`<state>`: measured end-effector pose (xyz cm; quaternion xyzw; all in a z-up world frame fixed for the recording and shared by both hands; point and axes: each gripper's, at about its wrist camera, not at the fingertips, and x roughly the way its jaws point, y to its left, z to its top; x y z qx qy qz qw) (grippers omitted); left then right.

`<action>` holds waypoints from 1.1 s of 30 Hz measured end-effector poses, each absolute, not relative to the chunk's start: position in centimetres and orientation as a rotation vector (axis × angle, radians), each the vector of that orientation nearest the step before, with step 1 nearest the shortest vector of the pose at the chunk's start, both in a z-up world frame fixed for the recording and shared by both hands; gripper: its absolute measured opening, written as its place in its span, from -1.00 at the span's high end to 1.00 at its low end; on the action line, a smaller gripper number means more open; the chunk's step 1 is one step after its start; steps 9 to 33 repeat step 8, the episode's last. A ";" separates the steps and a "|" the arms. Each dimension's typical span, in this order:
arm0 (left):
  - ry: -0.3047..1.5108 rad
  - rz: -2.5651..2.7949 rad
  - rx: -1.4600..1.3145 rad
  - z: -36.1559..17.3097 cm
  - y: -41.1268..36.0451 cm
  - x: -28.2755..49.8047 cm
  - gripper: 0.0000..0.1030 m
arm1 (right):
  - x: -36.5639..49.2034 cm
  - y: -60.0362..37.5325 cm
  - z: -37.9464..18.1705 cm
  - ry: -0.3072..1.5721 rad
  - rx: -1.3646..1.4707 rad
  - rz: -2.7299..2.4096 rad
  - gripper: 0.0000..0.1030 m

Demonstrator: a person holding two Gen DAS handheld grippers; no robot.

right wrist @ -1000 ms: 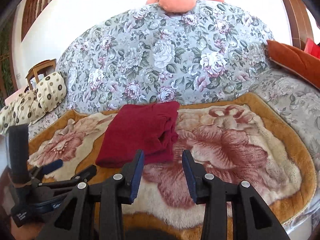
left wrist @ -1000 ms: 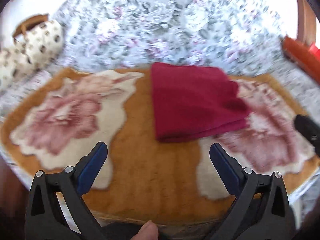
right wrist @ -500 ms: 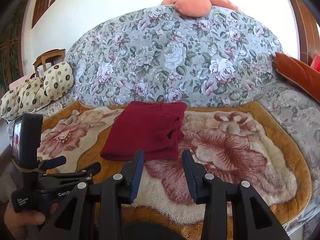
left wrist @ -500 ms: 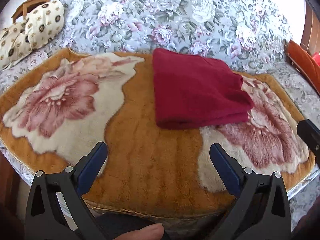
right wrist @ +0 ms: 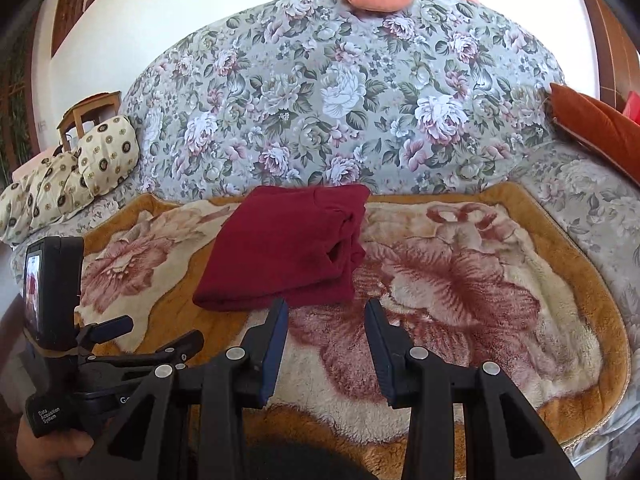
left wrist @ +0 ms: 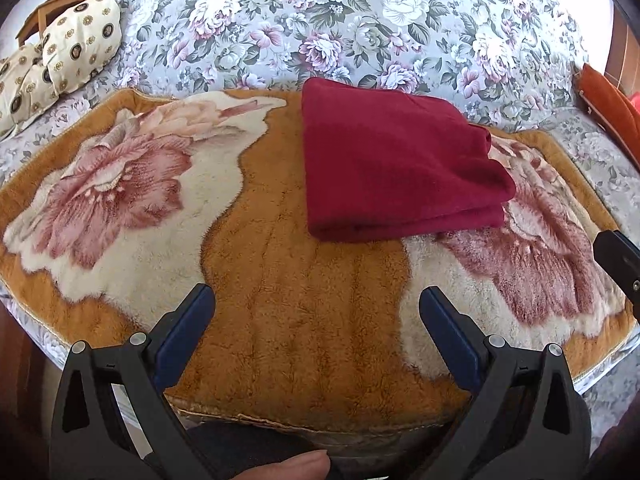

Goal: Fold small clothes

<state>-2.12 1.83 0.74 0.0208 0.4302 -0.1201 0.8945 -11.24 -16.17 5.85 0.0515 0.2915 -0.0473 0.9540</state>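
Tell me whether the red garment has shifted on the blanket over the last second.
No. The red garment lies on the same spot of the blanket, its near edge across the same flower print.

A home living room is shown: a floral-covered sofa point(right wrist: 344, 92), patterned cushions point(right wrist: 68, 180) at left, a plush flowered blanket point(left wrist: 296, 320).

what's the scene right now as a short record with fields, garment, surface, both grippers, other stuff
garment: dark red garment, folded into a flat rectangle, lying free
surface: plush orange blanket with pink flowers, on a floral bedspread
left gripper: open, empty, short of the garment
right gripper: open, empty, just short of the garment's near edge
other: patterned cream pillows at left, orange cushion at right
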 end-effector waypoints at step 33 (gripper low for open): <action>0.883 -0.250 0.021 0.8 2.0 -2.1 -0.99 | -11.1 -16.4 5.9 0.602 0.111 -0.094 0.27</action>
